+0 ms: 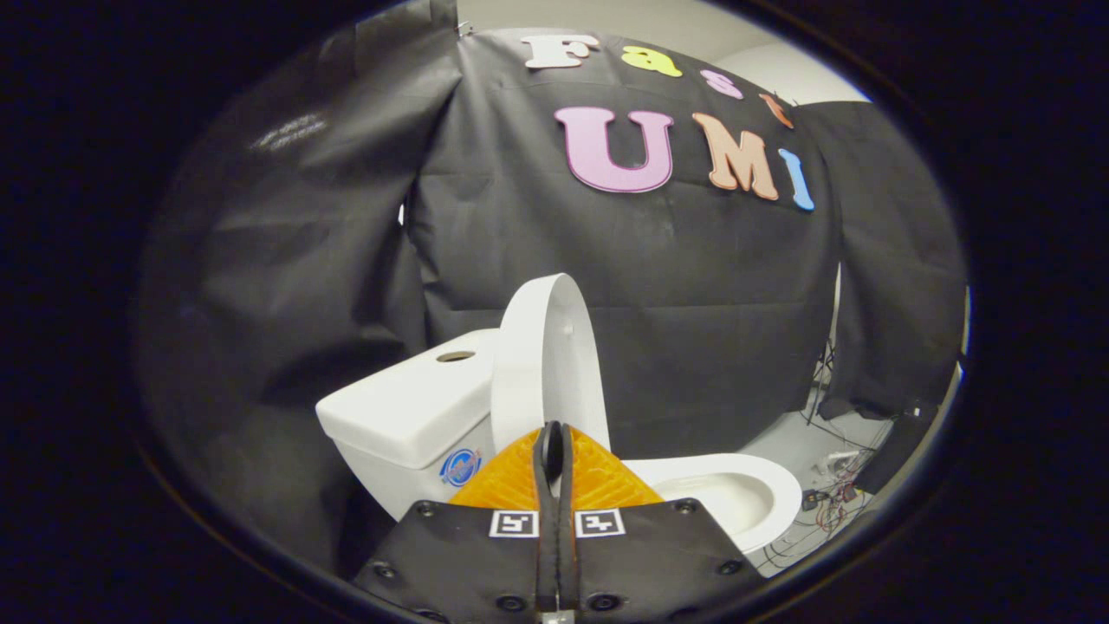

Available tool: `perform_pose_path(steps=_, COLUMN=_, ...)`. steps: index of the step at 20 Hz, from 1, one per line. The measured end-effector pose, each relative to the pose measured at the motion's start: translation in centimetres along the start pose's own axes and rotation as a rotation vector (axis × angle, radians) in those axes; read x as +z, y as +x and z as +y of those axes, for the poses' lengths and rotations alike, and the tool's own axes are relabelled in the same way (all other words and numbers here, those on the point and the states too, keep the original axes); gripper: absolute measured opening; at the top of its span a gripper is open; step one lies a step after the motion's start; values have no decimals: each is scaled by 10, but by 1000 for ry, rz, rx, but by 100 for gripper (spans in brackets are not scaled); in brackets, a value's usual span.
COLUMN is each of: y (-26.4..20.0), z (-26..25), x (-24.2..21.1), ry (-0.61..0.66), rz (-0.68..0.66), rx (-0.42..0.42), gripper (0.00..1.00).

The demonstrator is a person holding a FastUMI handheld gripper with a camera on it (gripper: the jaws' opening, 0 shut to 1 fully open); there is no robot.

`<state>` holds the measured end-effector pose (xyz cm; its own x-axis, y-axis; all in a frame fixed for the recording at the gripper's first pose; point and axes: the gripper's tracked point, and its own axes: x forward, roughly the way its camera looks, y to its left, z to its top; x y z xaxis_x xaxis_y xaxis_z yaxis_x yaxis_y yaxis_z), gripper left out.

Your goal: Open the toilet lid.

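Observation:
A white toilet stands just beyond my fingers. Its lid [544, 364] is raised almost upright and stands just in front of the tank [416, 407], seen edge-on. The bowl and seat [736, 490] lie uncovered to the right of the lid. My gripper [553, 438] is shut, its two fingers pressed together with nothing between them. The fingertips sit just in front of the lid's lower part; I cannot tell whether they touch it.
Black cloth walls close in the booth behind and to both sides of the toilet. Loose cables and small electronics [832, 494] lie on the pale floor to the right of the bowl.

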<state>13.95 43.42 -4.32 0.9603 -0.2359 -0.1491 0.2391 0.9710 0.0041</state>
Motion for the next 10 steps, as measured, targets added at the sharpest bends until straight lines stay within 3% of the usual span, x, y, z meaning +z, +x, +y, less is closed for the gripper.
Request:
perform_pose_path(steps=6, y=1, z=14, x=5, ry=-46, rz=-52, rx=9, gripper=1)
perform_pose_path(steps=8, y=3, z=23, x=2, ry=-44, rz=-63, rx=18, gripper=10)
perform_pose_path(steps=10, y=4, z=23, x=2, ry=-60, rz=-66, rx=14, gripper=10)
